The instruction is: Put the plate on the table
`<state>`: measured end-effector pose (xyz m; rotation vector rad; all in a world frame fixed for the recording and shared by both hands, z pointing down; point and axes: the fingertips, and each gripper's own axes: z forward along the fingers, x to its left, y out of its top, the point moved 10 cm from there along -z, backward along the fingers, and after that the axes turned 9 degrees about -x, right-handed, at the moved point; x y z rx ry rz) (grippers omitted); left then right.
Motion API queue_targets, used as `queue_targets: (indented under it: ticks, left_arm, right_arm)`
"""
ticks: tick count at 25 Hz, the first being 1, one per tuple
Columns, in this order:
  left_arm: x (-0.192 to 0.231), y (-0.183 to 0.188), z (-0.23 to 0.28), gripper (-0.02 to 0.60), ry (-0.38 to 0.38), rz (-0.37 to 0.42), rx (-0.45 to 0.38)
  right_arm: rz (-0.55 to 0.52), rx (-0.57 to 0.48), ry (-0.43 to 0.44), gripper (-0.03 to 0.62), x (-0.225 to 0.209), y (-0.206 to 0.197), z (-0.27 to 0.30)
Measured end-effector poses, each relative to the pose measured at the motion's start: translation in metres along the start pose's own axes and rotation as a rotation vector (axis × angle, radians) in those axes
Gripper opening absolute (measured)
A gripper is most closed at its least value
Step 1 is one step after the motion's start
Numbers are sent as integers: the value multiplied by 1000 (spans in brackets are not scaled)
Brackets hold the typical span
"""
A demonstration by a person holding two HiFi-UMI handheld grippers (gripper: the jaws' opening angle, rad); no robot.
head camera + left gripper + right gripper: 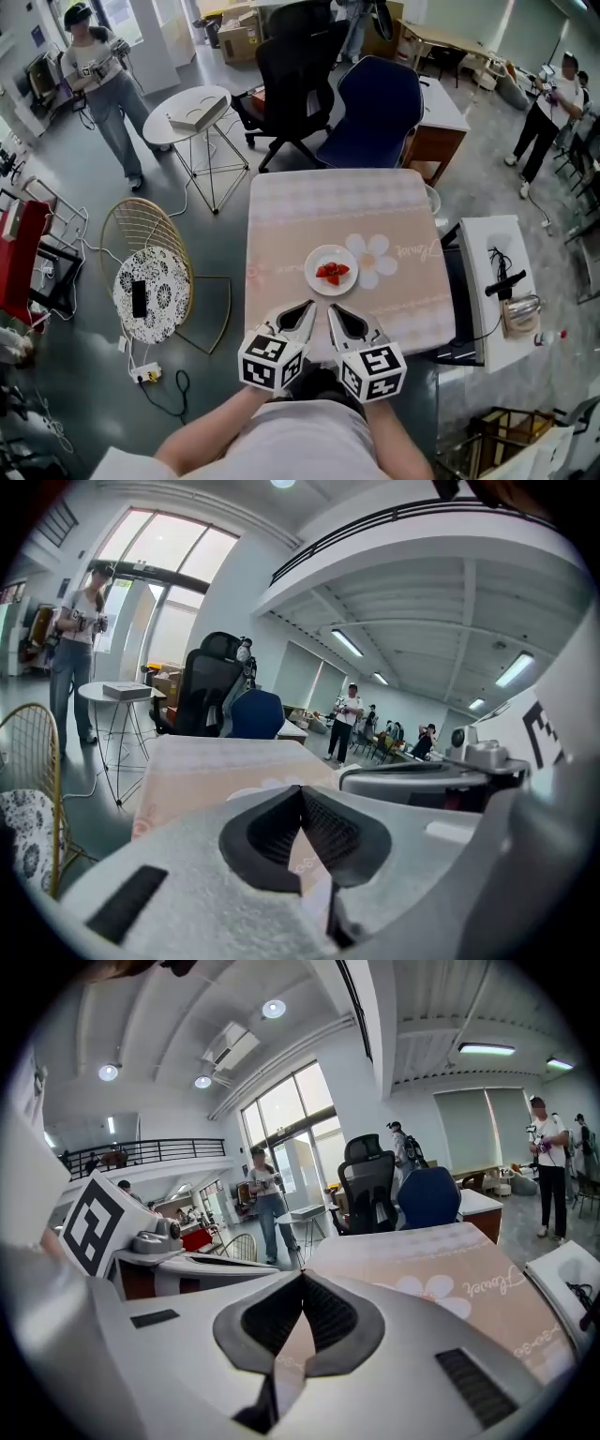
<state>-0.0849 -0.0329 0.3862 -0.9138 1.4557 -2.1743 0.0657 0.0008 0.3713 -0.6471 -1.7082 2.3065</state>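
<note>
A small white plate [331,270] holding red strawberry pieces rests on the pink flower-print table [300,216], near the middle of its front half. Both grippers hover over the table's front edge, just short of the plate and apart from it. In the head view my left gripper [308,307] points at the plate from the front left, and my right gripper [332,310] from the front right. In its own view the left gripper [301,790] has its tips together with nothing between them. The right gripper [302,1275] is shut the same way, empty. Neither gripper view shows the plate.
A blue chair [377,108] and a black office chair [295,56] stand behind the table. To the left are a gold wire chair [150,281] and a round white side table [187,112]. A white cart [497,272] sits at the right. People stand at both far corners.
</note>
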Motion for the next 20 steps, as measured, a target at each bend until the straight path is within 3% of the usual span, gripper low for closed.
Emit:
queue_targets:
  ticks: [10,20]
  left_arm:
    - [-10,-3,-26,5,-27,51,-13]
    - [-18,-12,-48,5,-47,33,-13]
  right_arm:
    - [-34,5,-31,3,25,-6,-21]
    - [-43,4,-46,4,44,-14,-37]
